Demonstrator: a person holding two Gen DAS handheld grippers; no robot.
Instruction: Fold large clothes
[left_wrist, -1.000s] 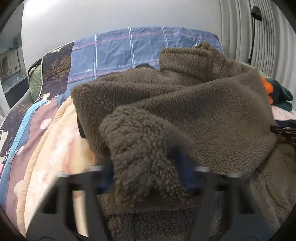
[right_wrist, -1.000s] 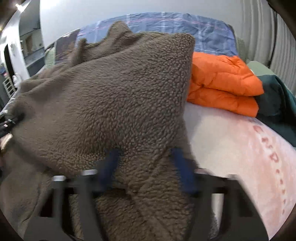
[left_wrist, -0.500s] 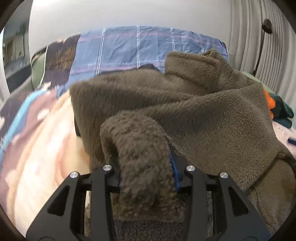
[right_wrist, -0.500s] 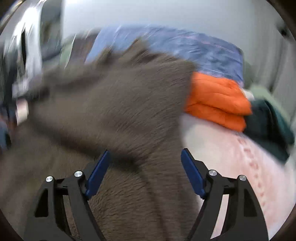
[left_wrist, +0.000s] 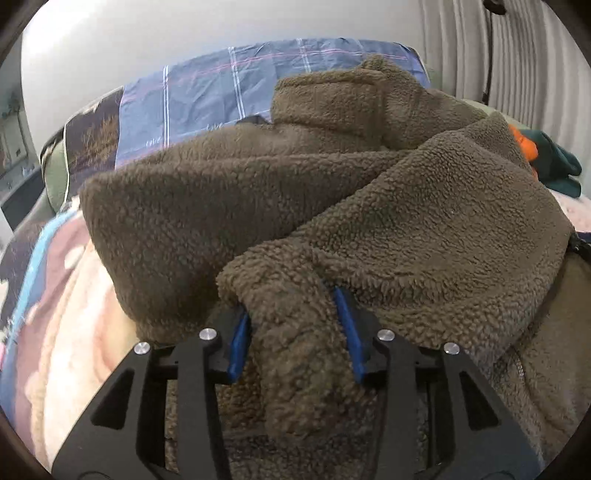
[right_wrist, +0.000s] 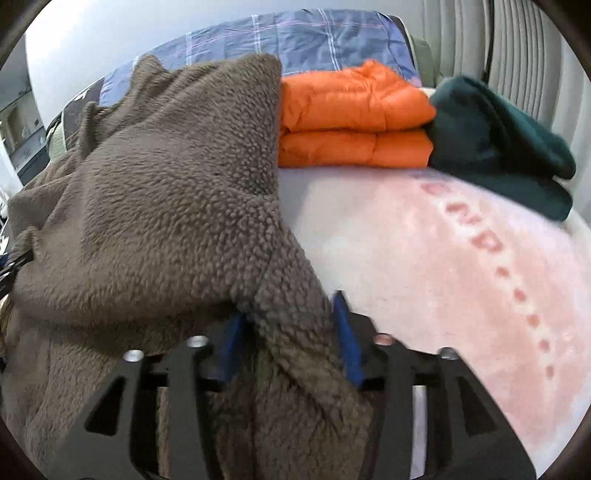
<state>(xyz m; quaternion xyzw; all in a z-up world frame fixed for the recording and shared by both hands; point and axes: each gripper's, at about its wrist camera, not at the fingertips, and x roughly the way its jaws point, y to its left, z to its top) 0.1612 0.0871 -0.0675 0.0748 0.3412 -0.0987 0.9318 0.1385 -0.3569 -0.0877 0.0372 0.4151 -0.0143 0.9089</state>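
Left wrist view: left gripper (left_wrist: 293, 332) pinches a fleece jacket (left_wrist: 369, 206) fold at lower centre, bulk running up-right; right gripper (right_wrist: 286, 334), jaws just narrowing after opening, brackets its right edge, bulk upper left.

Count on the bed: 3 garments, 2 grippers
1 brown fleece jacket (right_wrist: 155, 192), 1 orange puffer (right_wrist: 351, 122) (folded), 1 dark green garment (right_wrist: 502, 144); left gripper (left_wrist: 293, 332), right gripper (right_wrist: 290, 336)

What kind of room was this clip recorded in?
Most likely a bedroom: the brown fleece jacket lies on a bed with a pink blanket and a blue plaid pillow, beside a folded orange jacket.
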